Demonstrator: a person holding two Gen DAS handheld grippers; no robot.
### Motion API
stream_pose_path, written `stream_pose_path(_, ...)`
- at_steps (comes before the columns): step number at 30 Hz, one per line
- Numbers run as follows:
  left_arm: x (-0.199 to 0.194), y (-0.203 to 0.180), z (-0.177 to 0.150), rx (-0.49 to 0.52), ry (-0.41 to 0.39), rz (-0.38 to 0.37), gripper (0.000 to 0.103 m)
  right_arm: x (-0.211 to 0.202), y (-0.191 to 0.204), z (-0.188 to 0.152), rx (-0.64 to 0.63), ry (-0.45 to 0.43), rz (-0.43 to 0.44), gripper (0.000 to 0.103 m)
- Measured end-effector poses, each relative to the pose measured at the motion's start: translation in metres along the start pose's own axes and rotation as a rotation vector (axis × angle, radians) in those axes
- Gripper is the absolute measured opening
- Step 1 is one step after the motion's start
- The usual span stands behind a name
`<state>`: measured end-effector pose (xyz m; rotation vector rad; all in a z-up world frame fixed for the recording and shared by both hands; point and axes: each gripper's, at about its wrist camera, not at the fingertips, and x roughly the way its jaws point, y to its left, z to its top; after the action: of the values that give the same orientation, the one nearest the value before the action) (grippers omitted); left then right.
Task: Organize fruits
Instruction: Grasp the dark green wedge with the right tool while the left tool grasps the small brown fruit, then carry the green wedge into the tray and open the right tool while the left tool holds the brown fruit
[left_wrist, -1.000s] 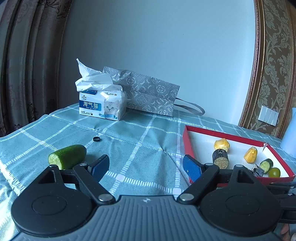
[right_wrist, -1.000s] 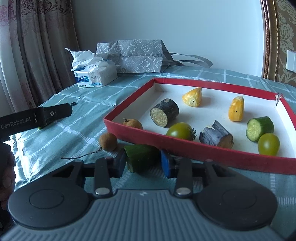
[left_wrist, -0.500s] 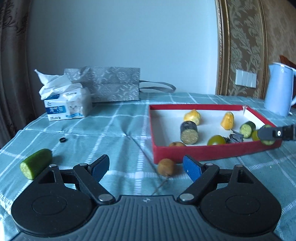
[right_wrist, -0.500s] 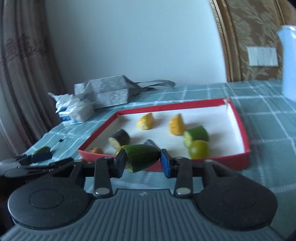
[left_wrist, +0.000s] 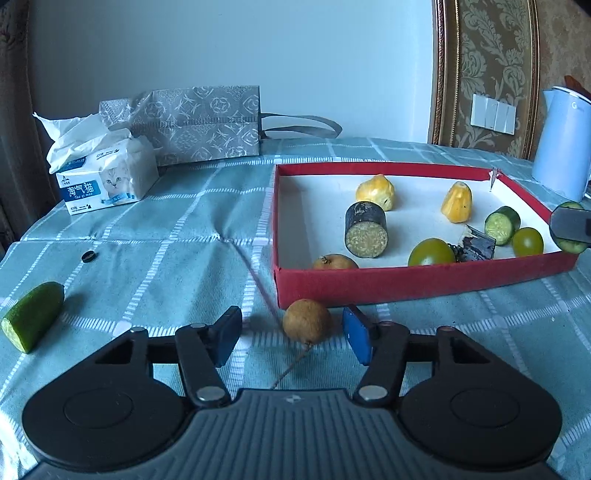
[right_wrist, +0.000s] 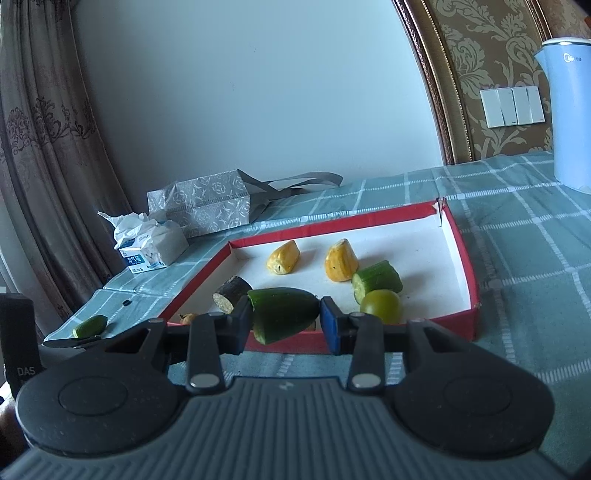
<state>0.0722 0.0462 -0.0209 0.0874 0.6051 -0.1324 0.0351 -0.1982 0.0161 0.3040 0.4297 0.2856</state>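
My left gripper (left_wrist: 291, 338) is open, its blue pads on either side of a brown longan (left_wrist: 307, 320) that lies on the cloth just outside the red tray (left_wrist: 406, 282). My right gripper (right_wrist: 286, 326) is shut on a green cucumber end (right_wrist: 282, 314) and holds it above the tray's near wall (right_wrist: 369, 341); it also shows in the left wrist view at the tray's right end (left_wrist: 570, 230). The tray holds two yellow pieces, a dark cut cylinder (left_wrist: 365, 229), green tomatoes, a cucumber chunk (left_wrist: 502, 224) and another longan (left_wrist: 334, 261). A second cucumber piece (left_wrist: 31, 315) lies on the cloth far left.
A tissue pack (left_wrist: 99, 177) and a grey patterned bag (left_wrist: 199, 123) stand at the back of the checked tablecloth. A pale blue kettle (left_wrist: 563, 144) stands back right. A small black cap (left_wrist: 88, 256) lies on the cloth. Curtains hang on the left.
My left gripper has swung right and come down around the longan by the tray. My right gripper has lifted the cucumber end off the cloth and carried it right, above the tray's near wall.
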Motion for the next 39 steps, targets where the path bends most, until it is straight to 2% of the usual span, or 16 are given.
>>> stream_pose_path(2, 0.001, -0.002, 0.001, 0.007, -0.001, 0.009, 0.059, -0.001, 0.001, 0.000, -0.002, -0.003, 0.003, 0.037)
stream_pose_path(3, 0.001, -0.003, 0.001, 0.010, -0.002, 0.009, 0.055, -0.001, 0.001, 0.000, -0.002, -0.003, 0.002, 0.037)
stream_pose_path(4, 0.000, -0.005, 0.002, 0.013, -0.005, 0.004, 0.050, -0.001, 0.001, 0.001, 0.000, -0.004, 0.004, 0.037)
stream_pose_path(6, -0.001, -0.007, 0.002, 0.022, -0.009, 0.021, 0.026, -0.001, 0.001, 0.001, 0.000, -0.008, 0.001, 0.037)
stream_pose_path(7, -0.002, -0.009, 0.002, 0.027, -0.009, 0.032, 0.025, -0.002, 0.001, 0.001, -0.002, -0.009, -0.002, 0.037)
stream_pose_path(13, -0.012, -0.015, 0.002, 0.028, -0.029, 0.041, 0.025, -0.003, -0.002, 0.001, 0.006, -0.018, -0.007, 0.037)
stream_pose_path(24, -0.040, -0.032, 0.012, 0.069, -0.117, 0.121, 0.025, -0.004, -0.004, 0.001, 0.010, -0.032, -0.028, 0.037)
stream_pose_path(31, -0.037, -0.029, 0.008, 0.028, -0.114, 0.154, 0.025, -0.005, -0.004, 0.001, -0.005, -0.044, -0.045, 0.037)
stream_pose_path(39, -0.023, -0.019, 0.001, -0.024, -0.085, 0.146, 0.025, -0.002, -0.006, 0.001, 0.001, -0.054, -0.068, 0.037)
